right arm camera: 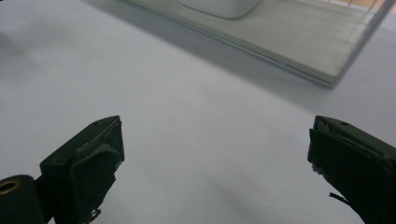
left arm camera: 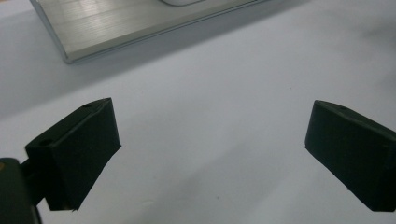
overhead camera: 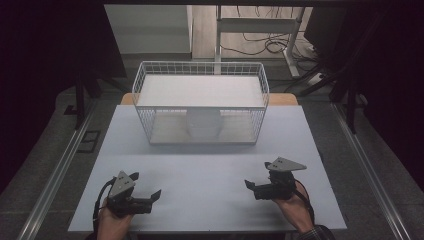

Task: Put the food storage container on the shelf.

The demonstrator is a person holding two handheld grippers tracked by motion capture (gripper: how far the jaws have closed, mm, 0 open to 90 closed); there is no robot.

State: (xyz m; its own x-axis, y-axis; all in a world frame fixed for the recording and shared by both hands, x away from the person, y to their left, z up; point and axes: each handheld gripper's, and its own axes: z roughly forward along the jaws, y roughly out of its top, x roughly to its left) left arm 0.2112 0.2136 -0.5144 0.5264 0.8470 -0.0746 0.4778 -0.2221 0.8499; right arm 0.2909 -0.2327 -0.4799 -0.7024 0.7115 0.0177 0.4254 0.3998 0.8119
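A white wire basket [overhead camera: 200, 102] stands at the back middle of the pale table [overhead camera: 210, 200]. Inside it, on its flat floor [left arm camera: 116, 28] [right arm camera: 289, 42], rests a white rounded object [overhead camera: 203, 123] [left arm camera: 180, 2] [right arm camera: 219, 5]. My left gripper [overhead camera: 146, 185] [left arm camera: 210, 140] is held near the front left of the table. It is open, and bare tabletop shows between its jaws. My right gripper [overhead camera: 258, 174] [right arm camera: 215, 149] sits at the front right, also open and holding nothing. Both grippers point inward and toward the basket, well short of it.
A wide stretch of tabletop lies between the grippers and the basket. Behind the table are a white desk frame [overhead camera: 260, 25] and loose cables [overhead camera: 270, 45] on the floor. Dark panels flank both sides, and metal rails [overhead camera: 60, 170] run along the floor.
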